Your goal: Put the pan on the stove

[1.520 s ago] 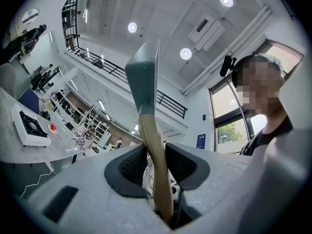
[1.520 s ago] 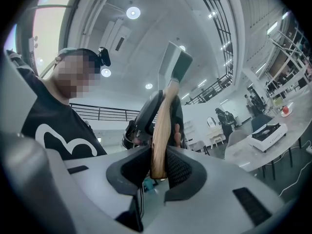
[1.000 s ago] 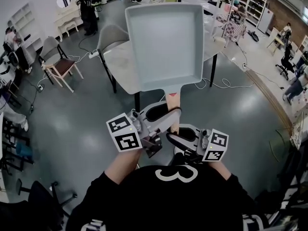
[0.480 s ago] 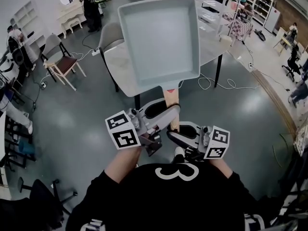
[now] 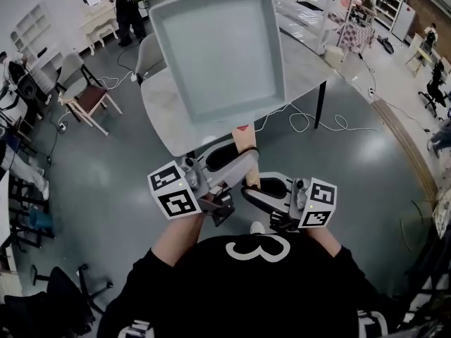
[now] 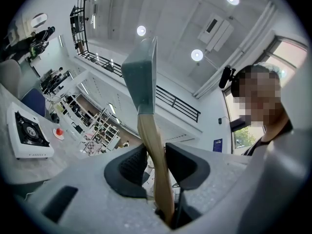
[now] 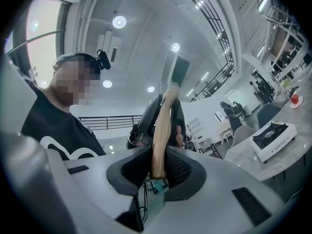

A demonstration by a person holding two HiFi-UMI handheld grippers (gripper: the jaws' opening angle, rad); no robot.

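The square grey pan (image 5: 215,48) is held up in the air in front of me, tilted to the left, its inside facing me. Its wooden handle (image 5: 245,143) points down toward my chest. My left gripper (image 5: 242,164) is shut on the handle higher up, and my right gripper (image 5: 252,191) is shut on its lower end. In the left gripper view the pan (image 6: 141,72) is edge-on above the handle (image 6: 151,140). A white portable stove (image 6: 29,130) sits on a pale table; in the right gripper view the stove (image 7: 273,134) lies at the right.
A pale table (image 5: 306,55) stands behind the raised pan, with a grey chair (image 5: 148,51) at its left end. A small red object (image 6: 59,132) lies on the table near the stove. Cables trail on the floor (image 5: 331,125). A person (image 5: 127,2) stands far back left.
The pan has swung to the left and tilted, its handle leaning with it. Both grippers kept their hold and shifted slightly left.
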